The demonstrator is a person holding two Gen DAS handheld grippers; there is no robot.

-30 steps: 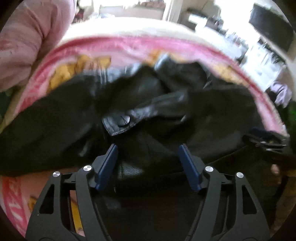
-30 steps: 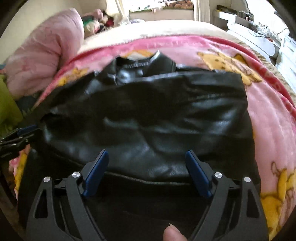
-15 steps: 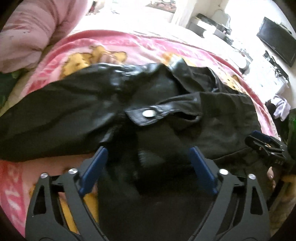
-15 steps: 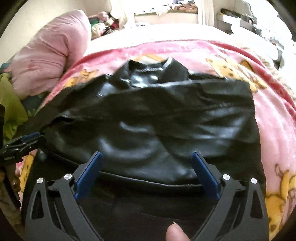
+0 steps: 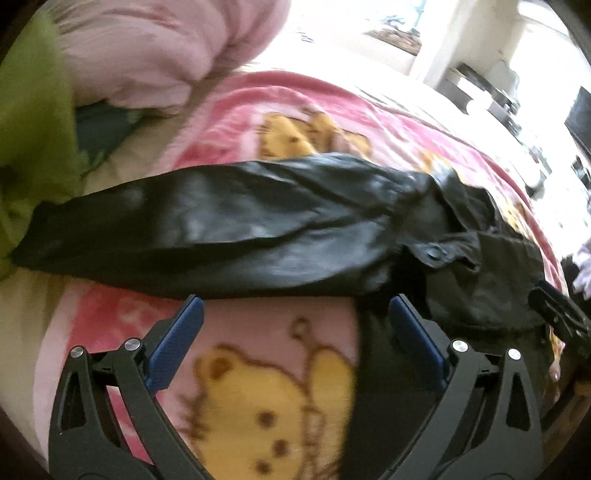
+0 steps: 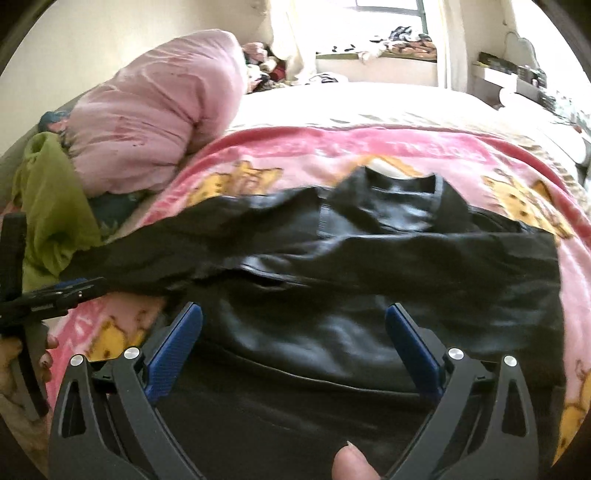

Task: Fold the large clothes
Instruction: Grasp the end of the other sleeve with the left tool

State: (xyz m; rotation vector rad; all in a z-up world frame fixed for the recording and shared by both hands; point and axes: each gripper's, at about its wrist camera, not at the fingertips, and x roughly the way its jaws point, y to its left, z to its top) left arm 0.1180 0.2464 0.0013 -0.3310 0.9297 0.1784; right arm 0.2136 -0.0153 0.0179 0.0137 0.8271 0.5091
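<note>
Both hand-held grippers (image 5: 295,314) (image 6: 293,319) have lifted off the jacket (image 6: 369,295), the left still opening.

A bed (image 6: 369,99) is carrying a pink cartoon-bear blanket (image 6: 369,147). A black leather jacket (image 6: 369,295) is lying across the blanket, just ahead of both tools. A pink duvet (image 6: 155,110) and green cloth (image 6: 55,221) are sitting far left.

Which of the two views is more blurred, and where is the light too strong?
Left wrist view: motion blur smears the black jacket and the bear blanket; the top right is washed out. Right wrist view: sharper, though the jacket's near edge is soft; the window glares; fisheye bends the bed's edges.
</note>
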